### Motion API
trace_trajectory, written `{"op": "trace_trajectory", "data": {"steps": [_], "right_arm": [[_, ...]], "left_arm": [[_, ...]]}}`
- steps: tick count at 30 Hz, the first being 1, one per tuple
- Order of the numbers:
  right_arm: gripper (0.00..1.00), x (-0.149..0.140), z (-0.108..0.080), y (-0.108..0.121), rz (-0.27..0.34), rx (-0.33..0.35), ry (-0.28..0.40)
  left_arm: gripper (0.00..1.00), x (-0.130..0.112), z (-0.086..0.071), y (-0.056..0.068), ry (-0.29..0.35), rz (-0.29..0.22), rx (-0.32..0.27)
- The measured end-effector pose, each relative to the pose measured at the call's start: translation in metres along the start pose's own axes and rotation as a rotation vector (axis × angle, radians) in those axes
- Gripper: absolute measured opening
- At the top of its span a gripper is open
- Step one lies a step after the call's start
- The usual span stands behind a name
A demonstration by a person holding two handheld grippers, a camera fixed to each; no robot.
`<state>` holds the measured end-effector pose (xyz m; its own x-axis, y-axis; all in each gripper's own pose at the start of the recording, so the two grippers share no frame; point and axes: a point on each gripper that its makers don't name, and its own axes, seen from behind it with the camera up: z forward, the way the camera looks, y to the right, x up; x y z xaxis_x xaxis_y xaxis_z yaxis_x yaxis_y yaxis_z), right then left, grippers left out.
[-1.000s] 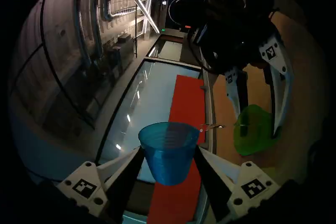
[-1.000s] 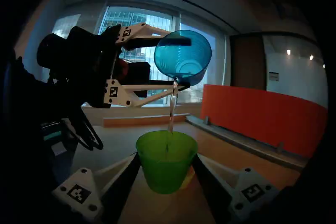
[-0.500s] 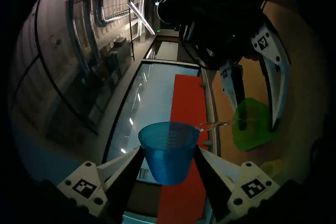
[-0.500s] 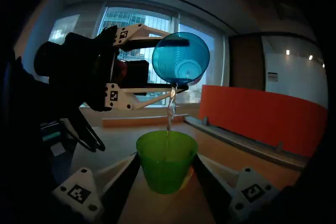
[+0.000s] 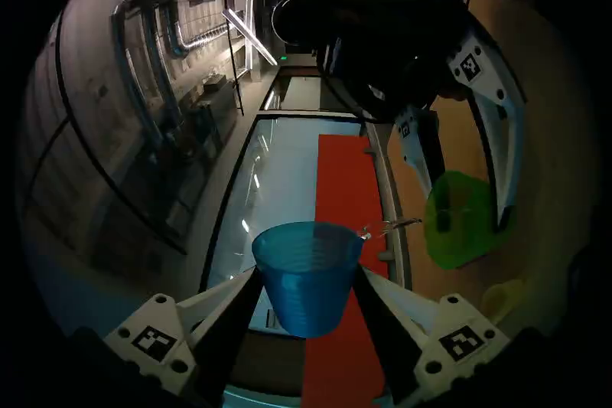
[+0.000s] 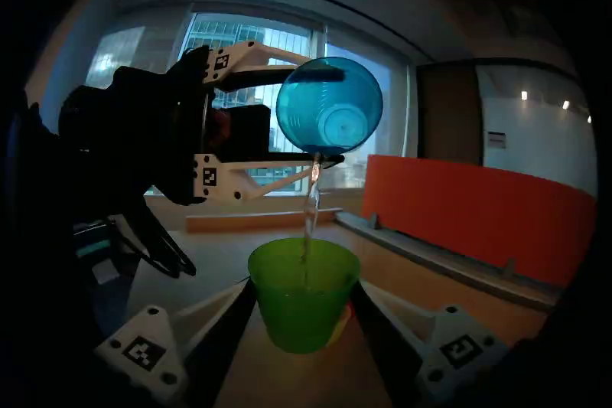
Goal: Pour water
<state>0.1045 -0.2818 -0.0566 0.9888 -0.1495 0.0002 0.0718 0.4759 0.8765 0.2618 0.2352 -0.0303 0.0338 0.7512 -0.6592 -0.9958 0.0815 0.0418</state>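
Left gripper (image 5: 308,276) gripped a translucent blue cup (image 5: 306,289), one finger pressed against each side, with the cup tipped over so that a thin water stream (image 6: 310,209) ran from its lower rim. Right gripper (image 6: 304,289) clasped an upright green cup (image 6: 302,320) directly beneath, over the wooden tabletop (image 6: 306,381), and the stream fell inside it. An orange panel (image 6: 482,209) ran along the tabletop's far edge.

This looks like an office high up in a city. A wide window (image 6: 252,40) on the far side faces tall buildings. An orange partition (image 6: 474,205) runs along the right of a wooden desk (image 6: 417,274), and ceiling spotlights (image 6: 525,94) glow far right.
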Motion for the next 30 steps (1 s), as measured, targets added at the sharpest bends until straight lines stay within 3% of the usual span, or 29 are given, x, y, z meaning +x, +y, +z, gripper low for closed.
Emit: {"op": "trace_trajectory", "data": {"steps": [6, 20, 30], "right_arm": [[0.88, 0.0008, 0.0005, 0.0007, -0.001, -0.002, 0.000], [0.88, 0.0027, 0.0019, 0.0027, -0.001, -0.007, 0.003], [0.88, 0.0035, 0.0014, 0.0027, -0.002, -0.009, 0.005]], "left_arm": [[0.82, 0.0019, -0.0006, -0.0039, 0.002, 0.037, 0.011], [0.82, 0.0072, -0.0022, -0.0002, 0.008, 0.099, 0.021], [0.82, 0.0082, -0.0029, 0.0027, 0.008, 0.110, 0.035]]}}
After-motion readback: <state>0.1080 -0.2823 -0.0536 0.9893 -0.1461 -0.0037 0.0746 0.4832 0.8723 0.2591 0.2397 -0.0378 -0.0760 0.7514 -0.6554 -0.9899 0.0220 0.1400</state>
